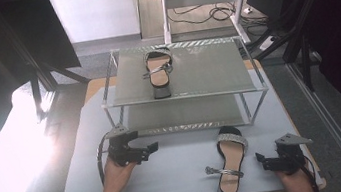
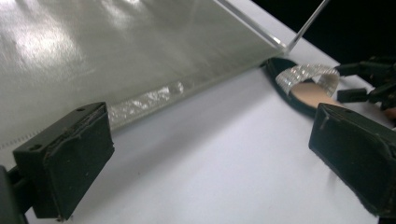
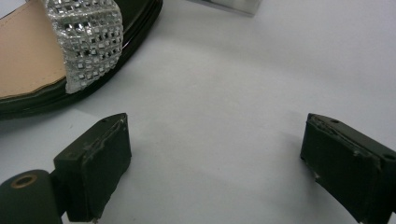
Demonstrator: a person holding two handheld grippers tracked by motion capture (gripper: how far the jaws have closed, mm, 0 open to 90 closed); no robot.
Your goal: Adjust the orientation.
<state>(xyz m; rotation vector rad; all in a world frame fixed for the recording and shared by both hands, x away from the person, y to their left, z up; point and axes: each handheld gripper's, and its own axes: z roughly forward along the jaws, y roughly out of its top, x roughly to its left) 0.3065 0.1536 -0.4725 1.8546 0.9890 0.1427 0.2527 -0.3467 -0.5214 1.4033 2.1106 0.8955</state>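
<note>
A two-tier shoe rack (image 1: 186, 94) with a metal frame and pale fabric shelves stands at the far middle of the tabletop (image 1: 170, 177), which is covered by a light grey mat. On the rack's top shelf lies one sandal (image 1: 159, 70), black-soled with a tan insole and silvery straps, its heel toward the person; it sits left of the shelf's centre. The lower shelf, as far as it can be seen under the upper one, carries nothing. A second, matching sandal (image 1: 230, 161) lies on the mat in front of the rack, right of centre, toe toward the rack and its thin ankle strap splayed out to the left. The left gripper (image 1: 148, 150) hovers over the mat near the rack's front left leg, jaws spread wide with nothing between them; in the left gripper view the lower shelf edge and the loose sandal's glittering toe band (image 2: 306, 74) lie ahead. The right gripper (image 1: 263, 161) is just right of the loose sandal, jaws apart and empty, the sandal's toe band (image 3: 88, 37) near its left jaw without touching.
</note>
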